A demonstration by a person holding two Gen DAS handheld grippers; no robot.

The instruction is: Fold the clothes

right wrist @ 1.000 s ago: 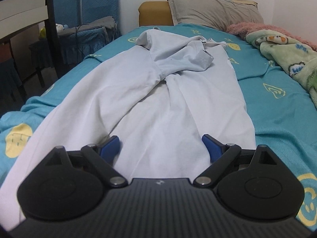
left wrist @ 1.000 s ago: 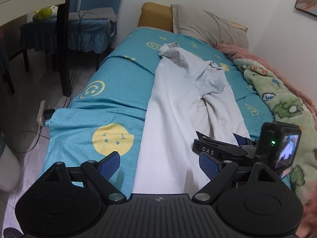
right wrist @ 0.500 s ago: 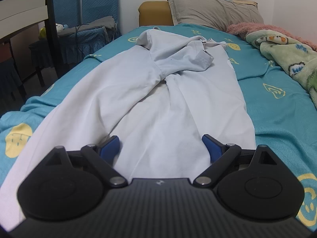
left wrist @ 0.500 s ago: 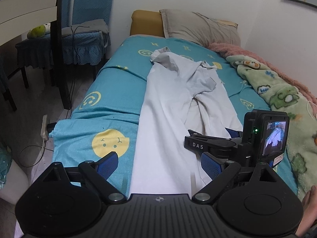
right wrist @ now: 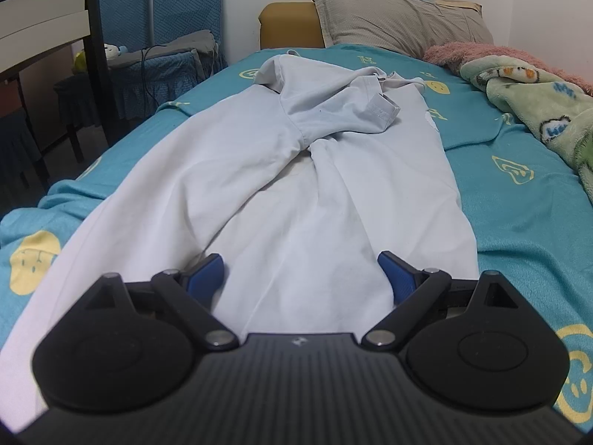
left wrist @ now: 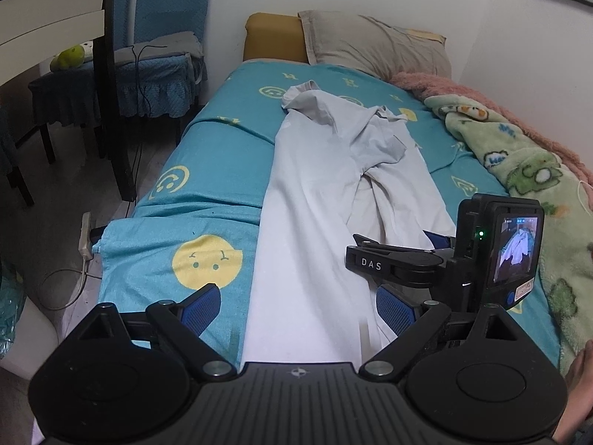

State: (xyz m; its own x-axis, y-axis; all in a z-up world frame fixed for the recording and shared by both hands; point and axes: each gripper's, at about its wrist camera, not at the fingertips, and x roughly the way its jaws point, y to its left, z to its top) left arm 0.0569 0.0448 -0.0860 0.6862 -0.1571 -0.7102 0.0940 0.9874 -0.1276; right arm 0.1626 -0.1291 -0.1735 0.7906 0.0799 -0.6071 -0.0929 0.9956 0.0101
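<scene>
A pale grey garment (left wrist: pixel 318 200) lies lengthwise on the teal bed (left wrist: pixel 207 155), partly folded over itself, with a sleeve bunched near the far end. It fills the right wrist view (right wrist: pixel 296 170). My left gripper (left wrist: pixel 296 304) is open and empty, above the garment's near hem. My right gripper (right wrist: pixel 304 270) is open, low over the garment's near part, and also shows in the left wrist view (left wrist: pixel 437 256) with its camera, to the right of my left gripper.
A grey pillow (left wrist: pixel 374 44) and a mustard cushion (left wrist: pixel 274 37) lie at the head of the bed. A green blanket (left wrist: pixel 519 170) runs along the right side. A blue chair (left wrist: pixel 155 59) and a power strip (left wrist: pixel 85 237) are left of the bed.
My left gripper has pulled back and risen, so the bed looks farther away. My right gripper has stayed still over the garment. Both remain open.
</scene>
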